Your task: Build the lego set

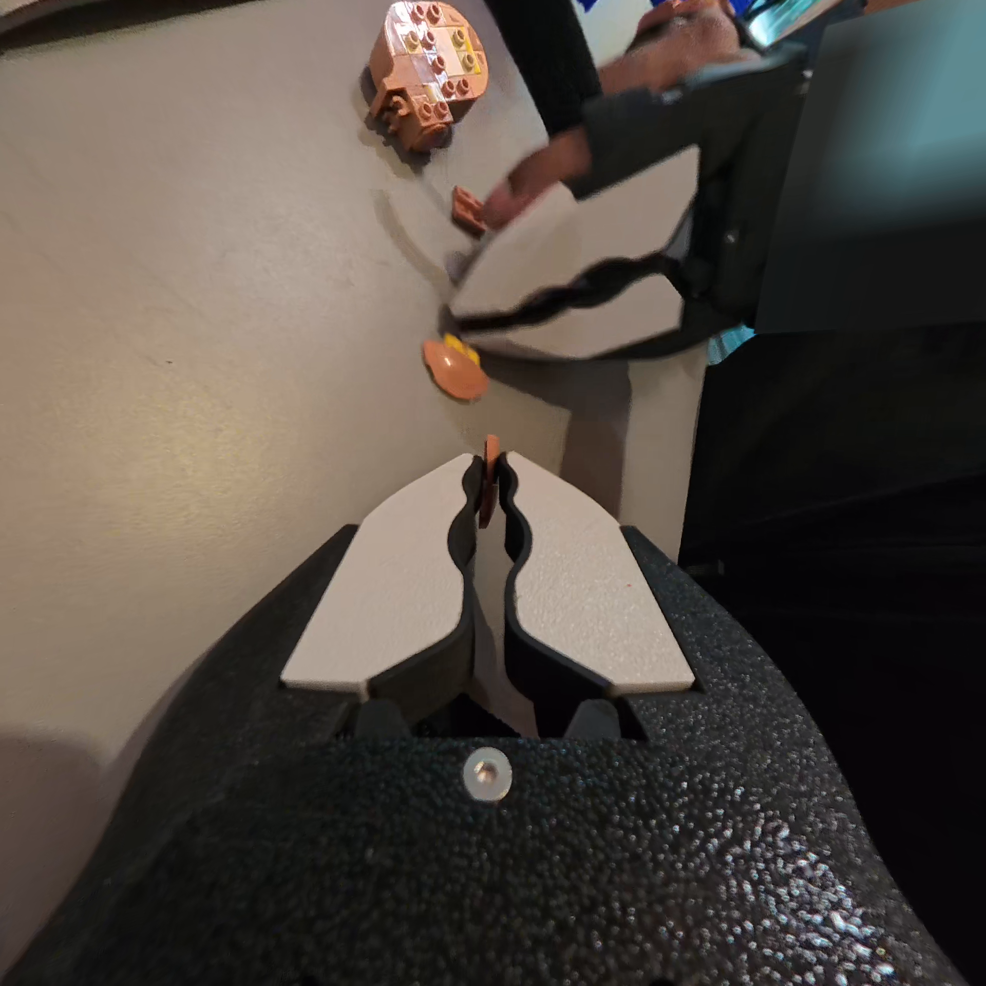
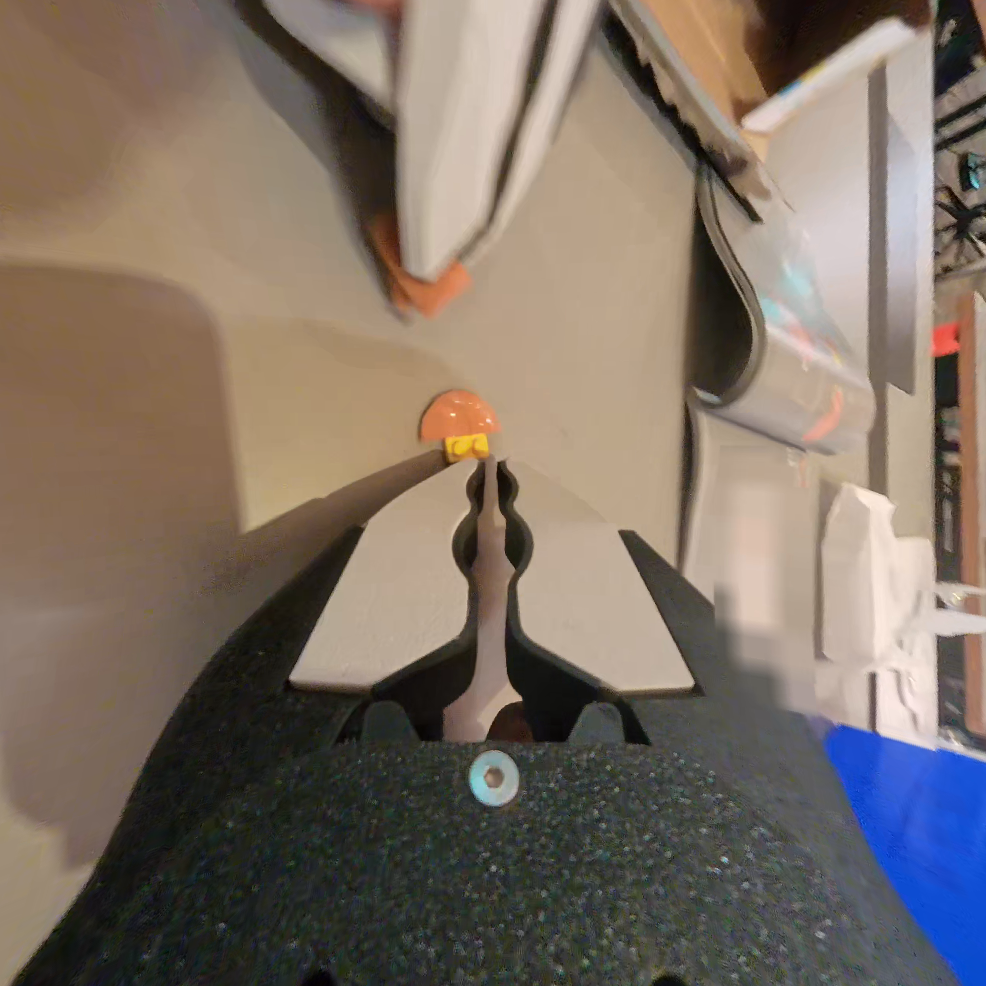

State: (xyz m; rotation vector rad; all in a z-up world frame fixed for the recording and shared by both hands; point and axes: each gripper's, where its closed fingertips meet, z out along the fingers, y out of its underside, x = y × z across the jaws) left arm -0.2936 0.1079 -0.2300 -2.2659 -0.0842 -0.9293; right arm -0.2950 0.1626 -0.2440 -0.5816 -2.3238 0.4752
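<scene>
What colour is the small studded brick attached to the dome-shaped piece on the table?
Yellow small studded brick; clearest in the right wrist view.

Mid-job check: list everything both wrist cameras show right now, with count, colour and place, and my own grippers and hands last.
Lego build: one, tan-brown with white and yellow studs, far on the table.
Small brown piece: one, between the build and the right gripper.
Domed piece: one, orange with a yellow brick attached, just ahead of the right gripper's tips.
Thin orange piece: one, pinched upright in the left gripper.
Table: one, beige.
Clear bag: one, at the table edge.
Cardboard box: one, brown, far corner.
Left gripper: shut on the piece.
Right gripper: shut, empty.
Hand: on the right gripper.
</scene>
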